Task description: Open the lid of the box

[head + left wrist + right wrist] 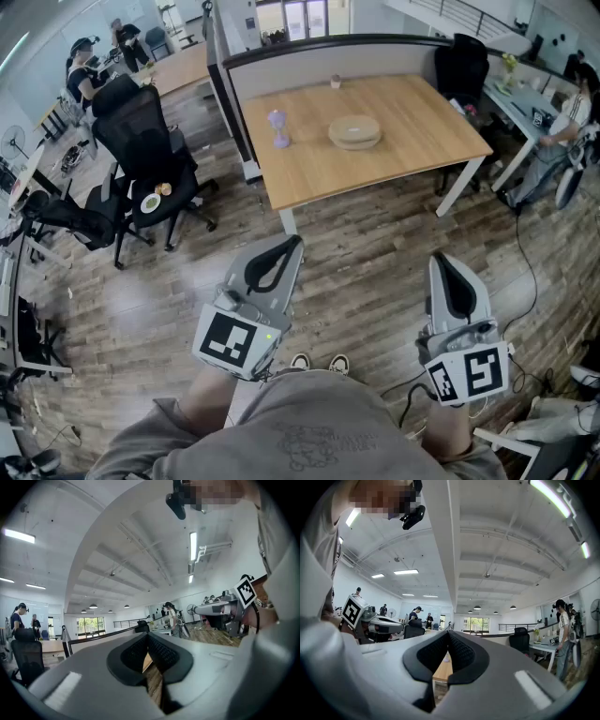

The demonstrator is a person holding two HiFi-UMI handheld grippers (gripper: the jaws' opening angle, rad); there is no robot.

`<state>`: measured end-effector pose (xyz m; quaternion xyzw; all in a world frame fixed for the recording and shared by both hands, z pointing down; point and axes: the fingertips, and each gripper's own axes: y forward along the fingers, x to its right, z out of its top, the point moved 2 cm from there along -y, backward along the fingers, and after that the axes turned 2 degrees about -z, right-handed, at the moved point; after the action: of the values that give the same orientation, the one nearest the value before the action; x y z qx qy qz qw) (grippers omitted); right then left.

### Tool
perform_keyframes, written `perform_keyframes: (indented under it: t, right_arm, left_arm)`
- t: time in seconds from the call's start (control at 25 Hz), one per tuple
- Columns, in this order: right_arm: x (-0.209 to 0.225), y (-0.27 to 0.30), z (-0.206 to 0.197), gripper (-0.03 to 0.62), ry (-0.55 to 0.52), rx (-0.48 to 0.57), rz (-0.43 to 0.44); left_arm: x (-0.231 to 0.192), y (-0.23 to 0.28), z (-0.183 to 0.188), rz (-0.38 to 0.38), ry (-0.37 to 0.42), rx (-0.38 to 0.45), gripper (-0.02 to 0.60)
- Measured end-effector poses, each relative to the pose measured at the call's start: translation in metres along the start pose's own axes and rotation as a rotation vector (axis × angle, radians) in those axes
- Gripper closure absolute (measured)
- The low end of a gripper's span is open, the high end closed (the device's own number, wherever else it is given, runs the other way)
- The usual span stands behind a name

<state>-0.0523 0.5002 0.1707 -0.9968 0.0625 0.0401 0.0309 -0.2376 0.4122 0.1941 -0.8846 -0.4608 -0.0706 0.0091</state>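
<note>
Nearest, the left tool (286,246) and right tool (448,262) hang level, jaws pressed together on nothing. Far ahead, the light wooden rectangular tabletop (422,122) carries the round pale wooden box (354,139) mid-surface. I judge its flat lid (354,125) light and stiff, best pinched at the rim.

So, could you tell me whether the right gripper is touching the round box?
Apart. The head view shows the right gripper over the floor, short of the table, while the round box sits on it beyond.
</note>
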Motion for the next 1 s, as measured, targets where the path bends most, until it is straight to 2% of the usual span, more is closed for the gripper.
perform_keyframes:
  t: [0.2, 0.4, 0.56, 0.6, 0.68, 0.76, 0.8, 1.0]
  right_arm:
    - [0.001, 0.003, 0.002, 0.583, 0.059, 0.03, 0.014]
    - [0.003, 0.005, -0.005, 0.583, 0.045, 0.002, 0.016]
    - [0.009, 0.005, -0.011, 0.583, 0.046, -0.013, 0.019]
    - [0.011, 0.005, -0.012, 0.583, 0.048, -0.014, 0.021]
    - [0.016, 0.004, -0.014, 0.583, 0.049, -0.015, 0.027]
    - [0.022, 0.004, -0.017, 0.583, 0.05, -0.019, 0.034]
    - [0.025, 0.003, -0.018, 0.583, 0.052, -0.02, 0.037]
    - [0.039, 0.0, -0.025, 0.583, 0.049, -0.025, 0.049]
  left_arm:
    - [-0.003, 0.004, 0.0, -0.001, 0.003, 0.003, 0.583]
    - [0.001, 0.008, -0.003, -0.011, 0.005, -0.01, 0.581]
    - [0.0, 0.014, -0.004, 0.009, 0.018, 0.03, 0.576]
    - [0.0, 0.016, -0.006, 0.015, 0.023, 0.022, 0.523]
    - [0.002, 0.023, -0.011, 0.027, 0.034, -0.027, 0.366]
    - [0.003, 0.03, -0.013, 0.046, 0.042, -0.052, 0.258]
    - [0.005, 0.032, -0.014, 0.05, 0.04, -0.048, 0.242]
    - [0.016, 0.038, -0.013, 0.043, 0.049, 0.008, 0.264]
